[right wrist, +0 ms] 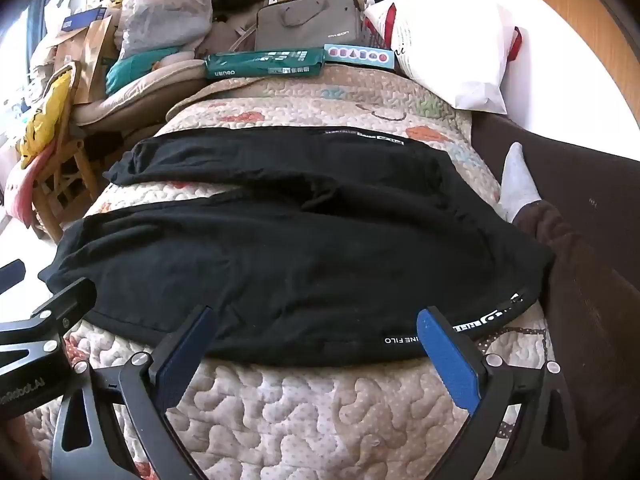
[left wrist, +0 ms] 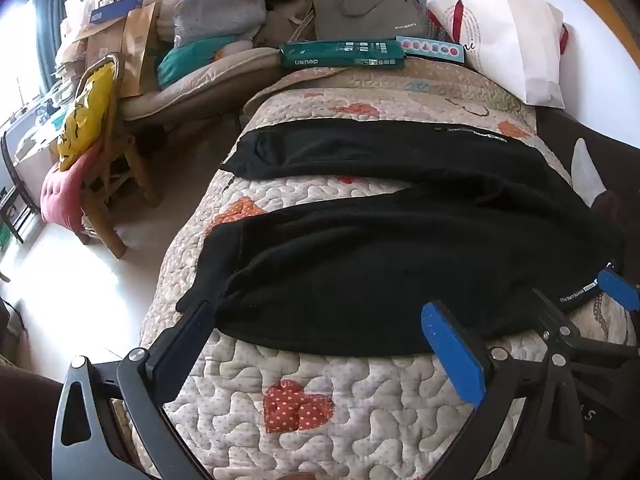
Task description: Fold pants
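Black pants (left wrist: 380,248) lie spread flat across a quilted bedspread (left wrist: 320,400), legs pointing left, waistband with white lettering at the right (right wrist: 480,320). The pants also fill the middle of the right wrist view (right wrist: 300,248). My left gripper (left wrist: 320,320) is open and empty, its fingertips at the near edge of the near leg. My right gripper (right wrist: 316,320) is open and empty at the near edge by the waistband. The right gripper's blue pads show at the right of the left wrist view (left wrist: 618,288). The left gripper's body shows at the left of the right wrist view (right wrist: 60,304).
A green box (left wrist: 344,54), a grey bag (left wrist: 368,12) and a white bag (left wrist: 516,44) sit at the far end of the bed. A wooden chair with cushions (left wrist: 88,160) stands at the left. A person's socked foot (right wrist: 518,184) rests at the right.
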`<action>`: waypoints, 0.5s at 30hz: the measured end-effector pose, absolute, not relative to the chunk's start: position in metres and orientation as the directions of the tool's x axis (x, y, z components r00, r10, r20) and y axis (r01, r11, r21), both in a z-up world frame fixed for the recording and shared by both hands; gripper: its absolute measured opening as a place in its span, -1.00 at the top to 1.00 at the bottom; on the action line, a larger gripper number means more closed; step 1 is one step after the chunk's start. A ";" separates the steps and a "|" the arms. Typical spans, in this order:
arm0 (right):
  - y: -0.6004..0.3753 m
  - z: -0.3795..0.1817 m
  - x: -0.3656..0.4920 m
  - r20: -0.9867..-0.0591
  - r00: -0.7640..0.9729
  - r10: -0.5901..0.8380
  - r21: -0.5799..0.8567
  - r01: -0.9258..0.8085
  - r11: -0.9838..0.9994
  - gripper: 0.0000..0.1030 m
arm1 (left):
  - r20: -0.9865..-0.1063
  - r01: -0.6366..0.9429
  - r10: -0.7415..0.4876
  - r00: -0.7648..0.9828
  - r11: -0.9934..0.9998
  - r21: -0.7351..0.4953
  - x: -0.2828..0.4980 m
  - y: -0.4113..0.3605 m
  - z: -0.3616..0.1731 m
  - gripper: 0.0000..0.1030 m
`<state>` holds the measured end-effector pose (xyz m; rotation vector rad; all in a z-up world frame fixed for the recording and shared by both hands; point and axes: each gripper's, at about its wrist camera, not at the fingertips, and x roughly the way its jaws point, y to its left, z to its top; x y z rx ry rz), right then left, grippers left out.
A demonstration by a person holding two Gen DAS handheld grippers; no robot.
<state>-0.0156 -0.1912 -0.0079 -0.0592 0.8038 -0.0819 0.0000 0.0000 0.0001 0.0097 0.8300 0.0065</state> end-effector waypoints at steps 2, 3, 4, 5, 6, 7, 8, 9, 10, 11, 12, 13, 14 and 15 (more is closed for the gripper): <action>-0.190 -0.006 -0.015 -0.715 0.692 -0.099 -0.087 0.053 0.995 -0.99 | -0.736 -0.005 0.013 0.676 1.000 0.013 0.000 0.001 0.000 -1.00; -0.189 -0.005 -0.014 -0.714 0.693 -0.101 -0.087 0.055 0.995 -0.99 | -0.734 -0.005 0.017 0.679 1.000 0.018 0.000 0.000 0.000 -1.00; -0.188 -0.004 -0.013 -0.713 0.694 -0.101 -0.087 0.056 0.995 -0.99 | -0.730 -0.005 0.023 0.683 1.000 0.028 -0.001 -0.002 0.000 -1.00; -0.187 -0.003 -0.013 -0.715 0.692 -0.099 -0.089 0.051 0.995 -0.99 | -0.732 -0.006 0.024 0.681 1.000 0.027 -0.002 -0.006 0.001 -1.00; -0.187 -0.003 -0.012 -0.717 0.690 -0.099 -0.088 0.050 0.995 -0.99 | -0.734 -0.006 0.025 0.679 1.000 0.028 -0.003 -0.012 -0.002 -1.00; -0.187 -0.003 -0.011 -0.719 0.688 -0.097 -0.087 0.050 0.995 -0.99 | -0.735 -0.007 0.027 0.677 1.000 0.031 -0.003 -0.013 0.000 -1.00; -0.190 -0.006 -0.011 -0.718 0.689 -0.099 -0.088 0.051 0.995 -0.99 | -0.738 -0.009 0.028 0.675 1.000 0.030 -0.002 -0.016 0.000 -1.00; -0.192 -0.007 -0.013 -0.717 0.690 -0.099 -0.089 0.051 0.995 -0.99 | -0.739 -0.010 0.028 0.673 1.000 0.029 -0.002 -0.018 -0.001 -1.00; -0.194 -0.007 -0.014 -0.716 0.691 -0.099 -0.088 0.051 0.995 -0.99 | -0.743 -0.009 0.027 0.669 1.000 0.028 0.001 -0.019 -0.001 -1.00; -0.195 -0.008 -0.016 -0.716 0.692 -0.097 -0.086 0.051 0.995 -0.99 | -0.742 -0.004 0.020 0.670 1.000 0.024 0.001 -0.015 -0.002 -1.00; -0.198 -0.009 -0.017 -0.715 0.692 -0.095 -0.085 0.049 0.995 -0.99 | -0.742 -0.002 0.017 0.670 1.000 0.021 0.000 -0.014 -0.004 -1.00; -0.200 -0.009 -0.019 -0.715 0.693 -0.095 -0.085 0.049 0.995 -0.99 | -0.743 -0.002 0.016 0.670 1.000 0.020 -0.001 -0.014 -0.005 -1.00; -0.201 -0.009 -0.020 -0.715 0.693 -0.096 -0.087 0.048 0.995 -0.99 | -0.743 0.003 0.011 0.669 1.000 0.017 -0.002 -0.011 -0.004 -1.00; -0.200 -0.009 -0.020 -0.715 0.692 -0.097 -0.089 0.046 0.995 -0.99 | -0.744 0.007 0.000 0.669 1.000 0.006 -0.001 -0.001 -0.004 -1.00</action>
